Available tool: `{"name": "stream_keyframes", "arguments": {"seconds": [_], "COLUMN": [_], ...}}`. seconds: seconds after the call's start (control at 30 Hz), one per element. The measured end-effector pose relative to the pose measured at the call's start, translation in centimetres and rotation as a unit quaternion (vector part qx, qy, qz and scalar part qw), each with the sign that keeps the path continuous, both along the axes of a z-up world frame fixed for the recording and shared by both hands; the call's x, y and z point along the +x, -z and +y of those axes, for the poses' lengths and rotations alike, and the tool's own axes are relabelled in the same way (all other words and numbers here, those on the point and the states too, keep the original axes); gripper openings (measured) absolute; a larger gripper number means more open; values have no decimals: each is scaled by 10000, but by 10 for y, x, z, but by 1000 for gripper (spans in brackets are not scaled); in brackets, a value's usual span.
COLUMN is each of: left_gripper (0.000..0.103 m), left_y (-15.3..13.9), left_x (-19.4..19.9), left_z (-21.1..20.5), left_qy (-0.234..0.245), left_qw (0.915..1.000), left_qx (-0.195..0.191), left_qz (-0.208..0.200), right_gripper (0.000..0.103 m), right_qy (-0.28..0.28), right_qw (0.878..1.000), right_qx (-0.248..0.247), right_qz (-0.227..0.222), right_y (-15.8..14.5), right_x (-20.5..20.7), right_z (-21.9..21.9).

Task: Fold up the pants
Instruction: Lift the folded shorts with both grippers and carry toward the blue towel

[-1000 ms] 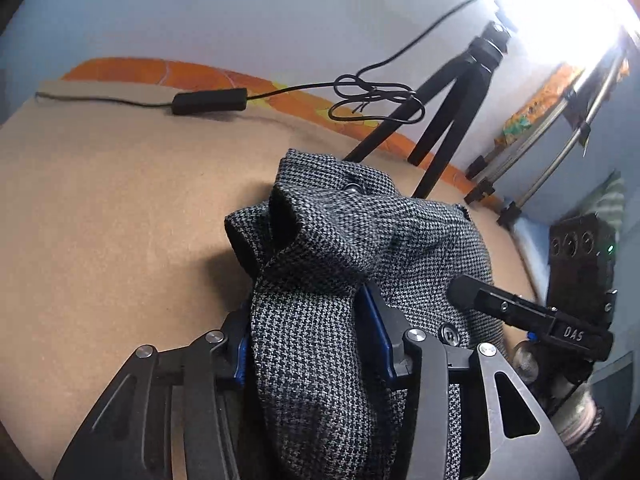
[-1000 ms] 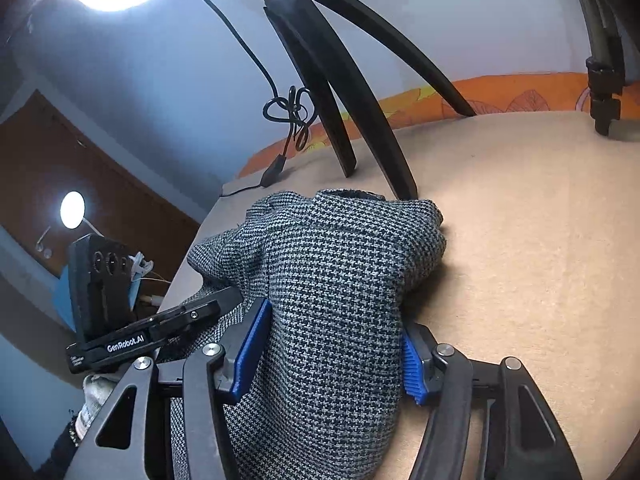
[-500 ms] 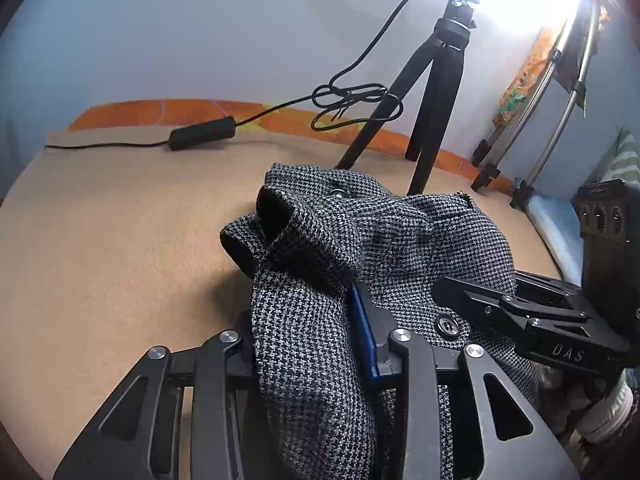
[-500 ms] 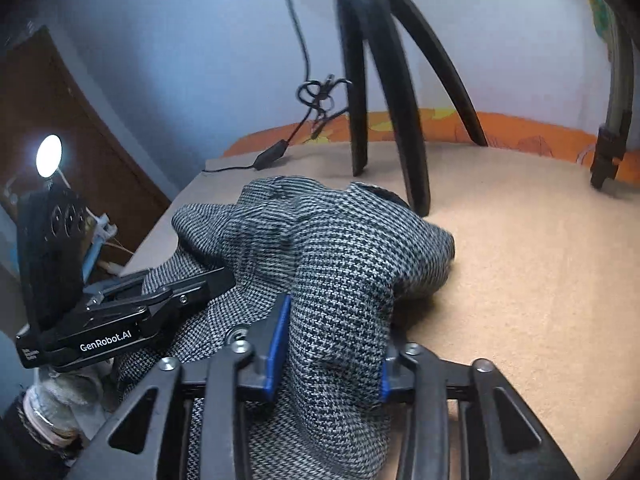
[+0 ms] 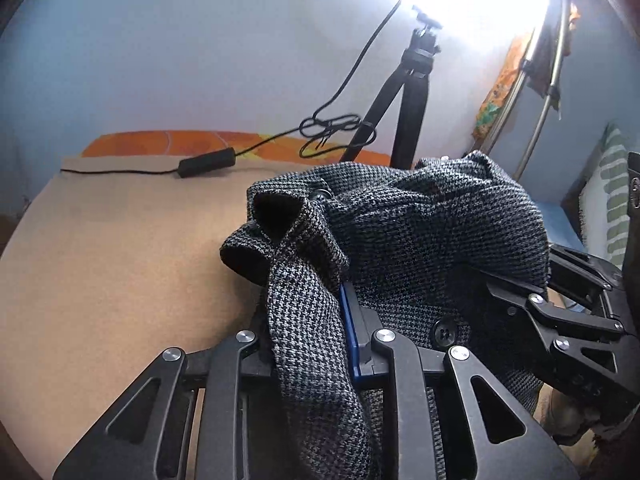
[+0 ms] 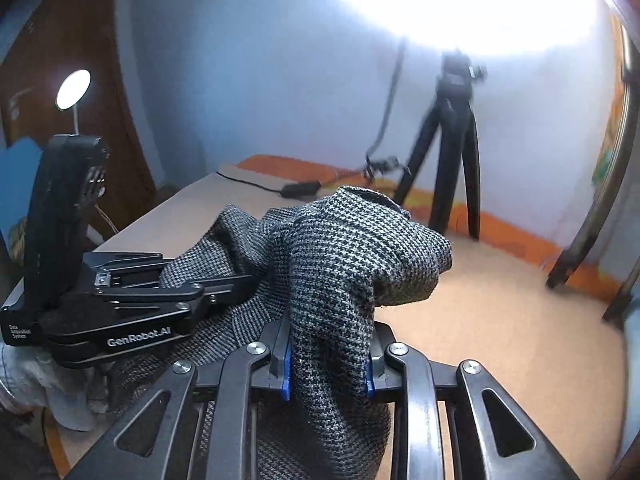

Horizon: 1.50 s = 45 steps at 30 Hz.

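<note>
The grey houndstooth pants (image 5: 420, 240) hang bunched between both grippers above the tan table (image 5: 112, 264). My left gripper (image 5: 308, 332) is shut on a fold of the pants, with cloth draping over its jaws. My right gripper (image 6: 328, 364) is shut on another fold of the pants (image 6: 344, 272). The right gripper also shows in the left wrist view (image 5: 560, 320) at the right. The left gripper also shows in the right wrist view (image 6: 132, 308) at the left. A dark button (image 5: 444, 330) shows on the cloth.
A black tripod (image 5: 404, 96) stands at the table's far edge, with a cable and black inline box (image 5: 206, 162) beside it. Metal stand legs (image 6: 580, 248) rise at the right. An orange cloth (image 5: 160, 142) lines the far edge. A lamp (image 6: 74, 90) glows at the left.
Both grippers have closed tighter on the pants and lifted them up off the table. The views tilted upward, and the tripod now looks farther away.
</note>
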<state>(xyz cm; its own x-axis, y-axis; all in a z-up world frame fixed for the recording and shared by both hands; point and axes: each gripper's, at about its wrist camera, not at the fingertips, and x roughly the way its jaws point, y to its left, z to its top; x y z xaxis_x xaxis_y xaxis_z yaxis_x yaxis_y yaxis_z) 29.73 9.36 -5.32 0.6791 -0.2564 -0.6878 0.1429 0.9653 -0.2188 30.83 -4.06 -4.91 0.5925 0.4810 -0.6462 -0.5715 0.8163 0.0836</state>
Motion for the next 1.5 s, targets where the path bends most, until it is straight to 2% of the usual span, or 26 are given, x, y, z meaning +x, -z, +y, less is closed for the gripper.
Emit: {"name": "stream_keyframes", "arguments": {"seconds": [0.2,0.57,0.8,1.13,1.5], "left_gripper": [21,19,19,18,18], "left_y": [-25,-66,-87,-107,-121], "left_x": [-24,-66,-94,-137,-172], "left_z": [5,14,6,-20,-76], "left_qy": [10,-50,-41,110,607], "left_qw": [9994,9962,9936,9888,9820], "left_qx": [-52,-251,-253,-223,-382], "left_qz": [-348,-832,-1101,-1474,-1745], "right_gripper": [24,23,23,23,23], "right_qy": [-155,-398,-425,-316,60], "right_qw": [9985,9928,9899,9869,9846], "right_qx": [-75,-131,-74,57,68], "right_qz": [-521,-1125,-1353,-1584,-1744], "right_y": [-30,-80,-99,-113,-132], "right_x": [-32,-87,-121,-159,-205], "right_z": [8,9,1,-35,-97]}}
